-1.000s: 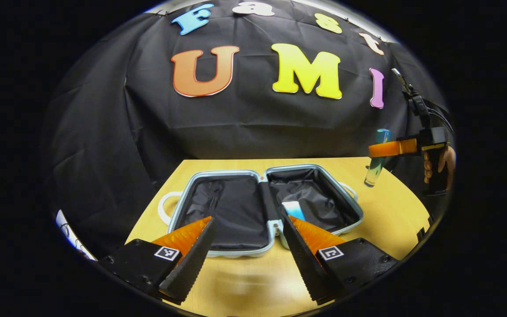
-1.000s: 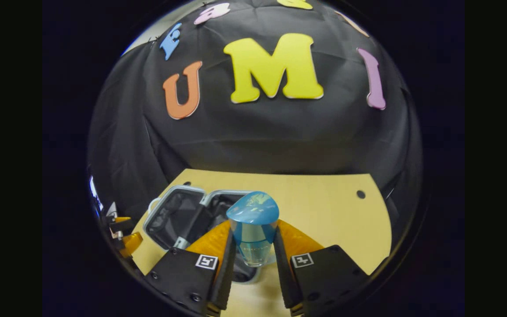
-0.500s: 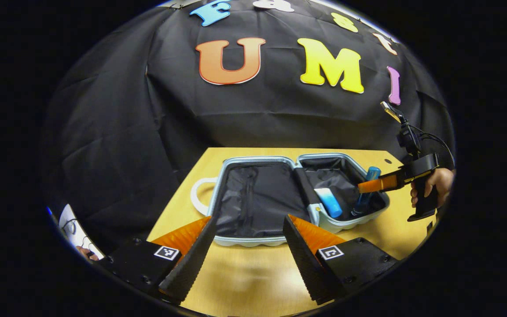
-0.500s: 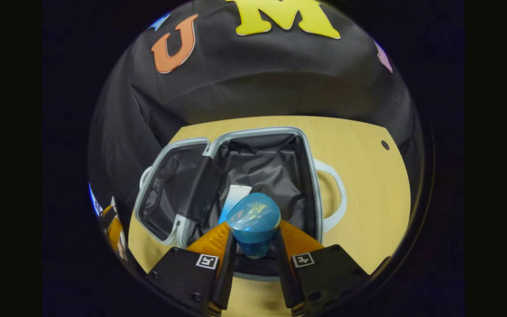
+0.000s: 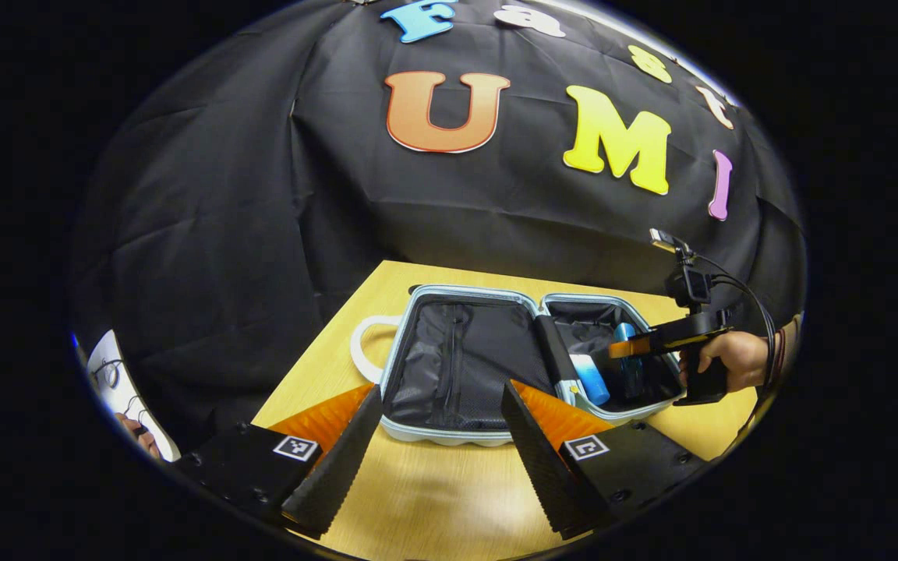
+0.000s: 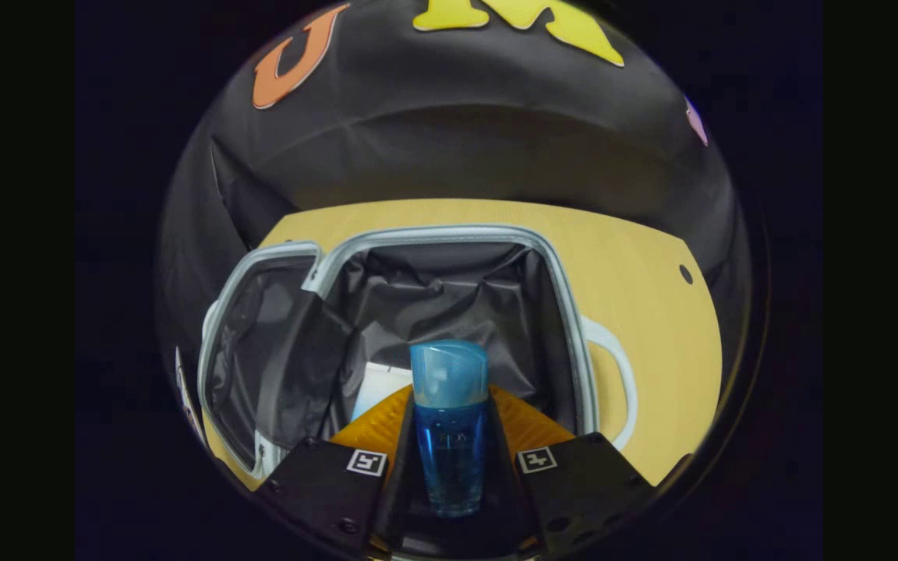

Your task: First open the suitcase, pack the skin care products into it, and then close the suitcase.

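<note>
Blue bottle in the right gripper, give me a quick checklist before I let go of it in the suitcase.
1. Suitcase open flat on the table: ok.
2. Right gripper shut on the blue bottle: ok.
3. Bottle over the right-hand compartment: ok.
4. Bottle resting on the lining: cannot tell.
5. Clear of the tube lying beside it: ok, touching not visible.
6. Left gripper open, outside the case: ok.
</note>
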Motion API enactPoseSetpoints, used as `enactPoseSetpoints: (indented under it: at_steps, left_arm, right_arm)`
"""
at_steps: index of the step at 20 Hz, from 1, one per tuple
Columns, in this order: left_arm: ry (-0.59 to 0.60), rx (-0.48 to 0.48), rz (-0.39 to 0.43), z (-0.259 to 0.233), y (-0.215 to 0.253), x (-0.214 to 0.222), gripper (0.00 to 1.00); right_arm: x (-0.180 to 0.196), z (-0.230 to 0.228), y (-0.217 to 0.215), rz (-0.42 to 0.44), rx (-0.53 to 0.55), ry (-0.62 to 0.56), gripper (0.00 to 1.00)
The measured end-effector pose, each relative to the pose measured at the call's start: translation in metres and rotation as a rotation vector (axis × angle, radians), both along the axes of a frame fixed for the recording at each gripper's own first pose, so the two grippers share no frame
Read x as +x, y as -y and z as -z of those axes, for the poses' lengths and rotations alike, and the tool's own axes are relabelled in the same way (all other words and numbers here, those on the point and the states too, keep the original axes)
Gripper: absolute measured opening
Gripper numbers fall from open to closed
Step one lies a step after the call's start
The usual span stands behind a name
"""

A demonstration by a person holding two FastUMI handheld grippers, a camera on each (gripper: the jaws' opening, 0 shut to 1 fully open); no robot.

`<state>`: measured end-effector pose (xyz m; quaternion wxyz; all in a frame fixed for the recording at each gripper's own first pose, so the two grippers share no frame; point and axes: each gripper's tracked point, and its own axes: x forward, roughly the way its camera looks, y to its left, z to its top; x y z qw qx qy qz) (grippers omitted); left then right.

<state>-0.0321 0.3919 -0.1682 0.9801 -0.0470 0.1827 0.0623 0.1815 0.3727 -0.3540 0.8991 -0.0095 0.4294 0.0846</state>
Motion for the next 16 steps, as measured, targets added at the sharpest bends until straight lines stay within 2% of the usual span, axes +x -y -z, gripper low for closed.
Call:
enactPoseSetpoints:
  at_steps: [4, 9, 10, 11, 13, 15, 16]
  left_arm:
    - [-0.002, -0.027, -0.022, 0.008, -0.004, -0.002, 0.98]
    - [-0.006, -0.054, -0.04, 0.012, -0.01, -0.004, 0.99]
    - [-0.003, -0.055, -0.046, 0.011, -0.013, -0.002, 0.99]
    - [0.003, -0.058, -0.052, 0.01, -0.015, -0.001, 0.99]
    - [0.02, -0.069, -0.061, 0.005, -0.023, 0.003, 0.99]
    - [0.04, -0.078, -0.079, 0.004, -0.036, 0.01, 0.99]
    - [0.05, -0.088, -0.091, 0.003, -0.045, 0.014, 0.99]
  right_arm:
    - [0.002, 0.021, 0.007, 0.056, -0.031, -0.045, 0.44]
    - [0.003, 0.016, 0.006, 0.048, -0.046, -0.024, 0.48]
    - [0.004, 0.008, 0.006, 0.049, -0.045, -0.008, 0.48]
    - [0.005, -0.004, 0.007, 0.049, -0.04, 0.015, 0.63]
    - [0.004, -0.039, 0.0, 0.029, 0.009, 0.083, 0.65]
    - [0.001, -0.091, -0.005, -0.005, 0.056, 0.183, 0.75]
    - [-0.003, -0.119, -0.004, -0.019, 0.067, 0.237, 0.75]
